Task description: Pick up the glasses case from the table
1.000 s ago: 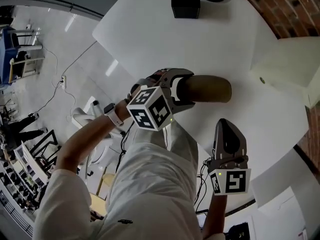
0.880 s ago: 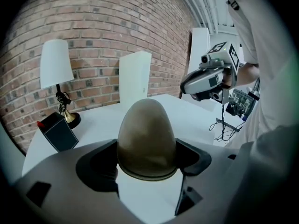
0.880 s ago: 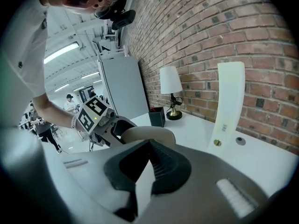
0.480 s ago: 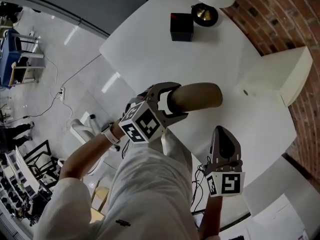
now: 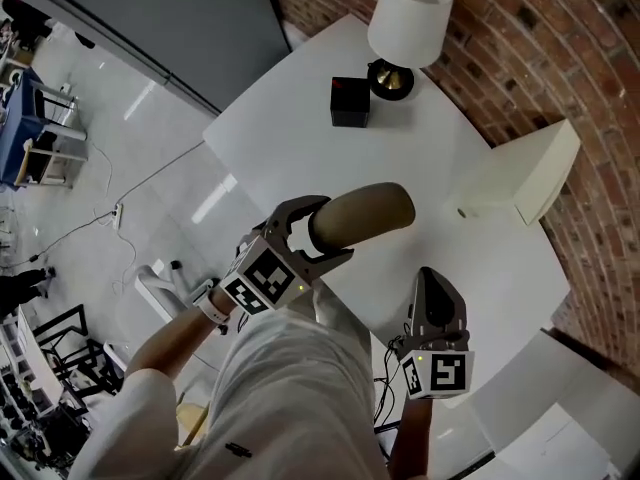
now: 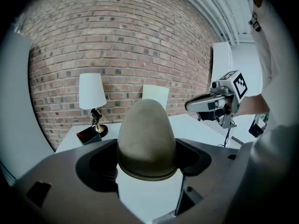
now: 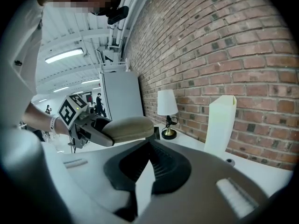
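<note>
Olive glasses case (image 5: 365,211): hanging above the white table (image 5: 430,138), its near end hiding inside the jaws.
Left gripper (image 5: 318,233): clamping the case.
Right gripper (image 5: 432,280): hovering at the case's 5 o'clock, jaws sitting nearly together, empty.

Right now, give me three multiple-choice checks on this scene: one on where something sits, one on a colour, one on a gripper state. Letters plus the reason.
1. Where is the black box?
A. beside the lamp base
B. on the floor
C. on a chair

2. What colour is the lamp shade?
A. red
B. white
C. black

3. What is the left gripper doing?
A. open and empty
B. shut on the black box
C. shut on the glasses case

Answers:
1 A: the head view shows the box on the table right next to the brass base.
2 B: the shade is plain white against the brick wall.
3 C: the left gripper view shows the tan case clamped between its jaws.
</note>
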{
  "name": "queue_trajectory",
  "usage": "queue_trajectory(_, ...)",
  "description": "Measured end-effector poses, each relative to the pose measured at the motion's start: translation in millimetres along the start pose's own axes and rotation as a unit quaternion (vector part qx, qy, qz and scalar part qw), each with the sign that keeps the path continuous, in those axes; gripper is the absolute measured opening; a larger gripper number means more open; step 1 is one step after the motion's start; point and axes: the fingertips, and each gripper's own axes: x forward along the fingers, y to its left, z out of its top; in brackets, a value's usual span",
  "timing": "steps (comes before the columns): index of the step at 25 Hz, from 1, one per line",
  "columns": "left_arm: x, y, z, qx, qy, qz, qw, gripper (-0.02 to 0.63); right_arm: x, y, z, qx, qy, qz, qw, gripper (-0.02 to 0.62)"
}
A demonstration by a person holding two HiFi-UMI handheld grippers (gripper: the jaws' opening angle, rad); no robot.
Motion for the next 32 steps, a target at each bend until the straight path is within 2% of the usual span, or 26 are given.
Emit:
queue_trajectory(14, -56.9, 0.9, 31.3, -0.04, -0.047, 0.088, 0.9942, 0.367, -20.4, -10.3, 37.2, -0.01, -0.054, -0.016, 0.998, 0.009)
queue_trajectory(19, -75.9, -4.1, 40.2, -0.038, -0.059, 0.108, 0.9917, 0.367, -30.0, -7.9, 42.2, -0.02, -0.058, -0.017, 0.998, 0.009)
queue_trajectory(32, -105.2, -8.2, 42.5, -0.076, -0.073, 0.15, 0.9831, 0.367, -49.1, -15.7, 47.6, -0.012, -0.062, -0.019, 0.998, 0.009)
